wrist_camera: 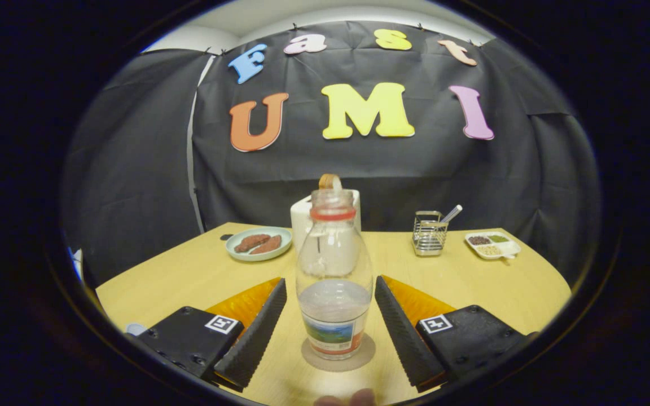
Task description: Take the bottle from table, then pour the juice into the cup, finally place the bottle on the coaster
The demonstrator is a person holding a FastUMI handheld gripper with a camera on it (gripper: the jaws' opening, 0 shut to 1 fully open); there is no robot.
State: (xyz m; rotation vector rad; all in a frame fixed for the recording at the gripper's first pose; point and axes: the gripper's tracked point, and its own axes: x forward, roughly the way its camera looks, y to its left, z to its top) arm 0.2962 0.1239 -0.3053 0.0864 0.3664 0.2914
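I have the claw (330,332) spread wide, one finger on each side of the clear plastic bottle (334,282), with a gap showing on both sides, so nothing is gripped. The bottle stands upright on the round coaster (338,355), squarely between the fingers, with clear liquid in its lower part, a red collar at the neck and no cap that I can see. Since it sits on the coaster with the claw off it, I judge this to be the release at the close of the task, though a first approach would look the same. To do it well, I would draw straight back along the fingers' line, keeping them level and equally clear of the bottle, so neither pad clips the label and tips it. Beyond the bottle, partly hidden by it, stands a white container (302,223), possibly the cup; I cannot tell. Further ahead on the tabletop (471,287) are a plate of sausages (259,244), a wire holder (429,232) and a small divided tray (493,245), all well apart from my path.
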